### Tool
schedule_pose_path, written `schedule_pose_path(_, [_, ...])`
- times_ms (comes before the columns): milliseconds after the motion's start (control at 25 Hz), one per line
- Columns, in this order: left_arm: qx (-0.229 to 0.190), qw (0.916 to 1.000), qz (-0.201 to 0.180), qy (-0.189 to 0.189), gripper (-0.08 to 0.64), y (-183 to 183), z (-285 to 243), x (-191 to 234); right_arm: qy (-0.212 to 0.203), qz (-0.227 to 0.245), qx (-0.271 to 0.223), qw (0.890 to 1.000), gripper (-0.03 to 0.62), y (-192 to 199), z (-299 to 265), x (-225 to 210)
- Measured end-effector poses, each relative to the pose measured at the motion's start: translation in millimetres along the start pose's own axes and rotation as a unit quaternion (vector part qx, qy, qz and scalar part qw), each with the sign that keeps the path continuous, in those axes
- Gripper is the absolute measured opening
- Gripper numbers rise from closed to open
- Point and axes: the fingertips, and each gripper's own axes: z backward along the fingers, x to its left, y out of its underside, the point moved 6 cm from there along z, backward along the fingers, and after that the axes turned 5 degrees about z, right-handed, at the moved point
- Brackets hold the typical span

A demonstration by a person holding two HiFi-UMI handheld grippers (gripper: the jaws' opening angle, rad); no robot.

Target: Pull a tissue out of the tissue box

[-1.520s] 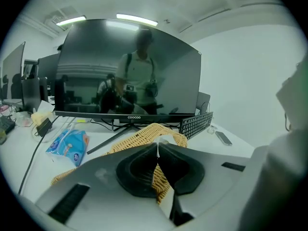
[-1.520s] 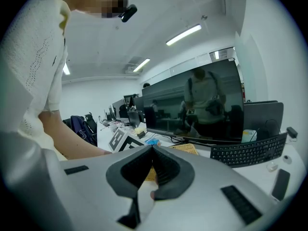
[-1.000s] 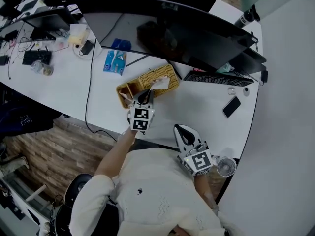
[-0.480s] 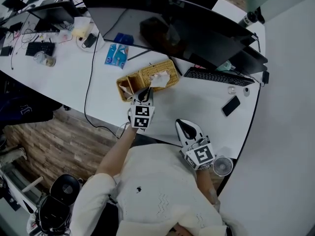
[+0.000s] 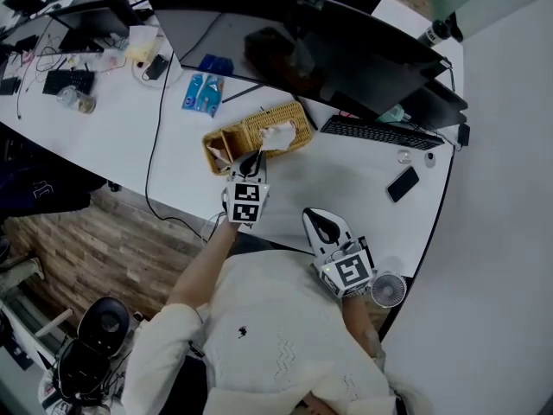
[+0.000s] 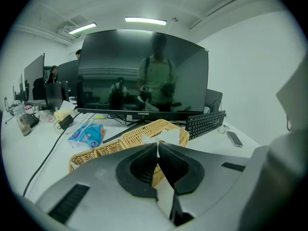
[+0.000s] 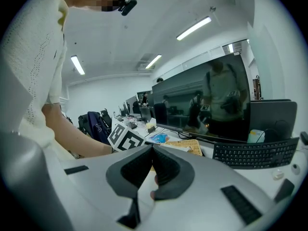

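In the left gripper view, the left gripper (image 6: 158,147) is blocking the near side of the woven tissue box (image 6: 127,139), which is standing on the bench (image 5: 346,184) in front of the monitor (image 5: 346,54). Only the top of the tissue (image 6: 168,135) is showing above the fingers. Those fingers are pressing together, with a thin white sliver of the tissue caught at their tips. The right gripper (image 7: 152,147) is hanging by the bench's near edge, well apart from the box, with its fingers closed on nothing. A pinkish shape in the gap below them is too blurred to identify. Compared with a second ago, both grippers are sitting almost where they were, while the tissue is looking more bunched.
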Motion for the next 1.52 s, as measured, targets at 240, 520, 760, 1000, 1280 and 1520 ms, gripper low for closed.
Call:
schedule_pose_path(240, [-0.001,1.0000,-0.002,0.002,0.014,1,2,-3,0.001,-0.001,-0.002,1.000,0.002,0,1,2])
schedule_pose_path(520, [0.000,1.0000,-0.003,0.004,0.014,3,6,-5,0.004,-0.003,0.002,1.000,0.002,3,5,5])
schedule_pose_path(760, [0.001,1.0000,-0.005,0.005,0.014,5,10,-10,0.002,-0.002,0.000,1.000,0.002,4,10,7])
schedule_pose_path(1000, [0.000,1.0000,-0.006,0.004,0.014,7,13,-13,0.001,-0.002,0.001,1.000,0.002,8,14,9])
schedule_pose_path(1280, [0.000,1.0000,-0.001,0.005,0.014,11,17,-18,0.000,0.000,0.002,1.000,0.002,11,17,10])
schedule_pose_path(1520, [0.001,1.0000,0.002,0.005,0.014,15,22,-20,-0.006,0.003,0.004,1.000,0.002,10,17,13])
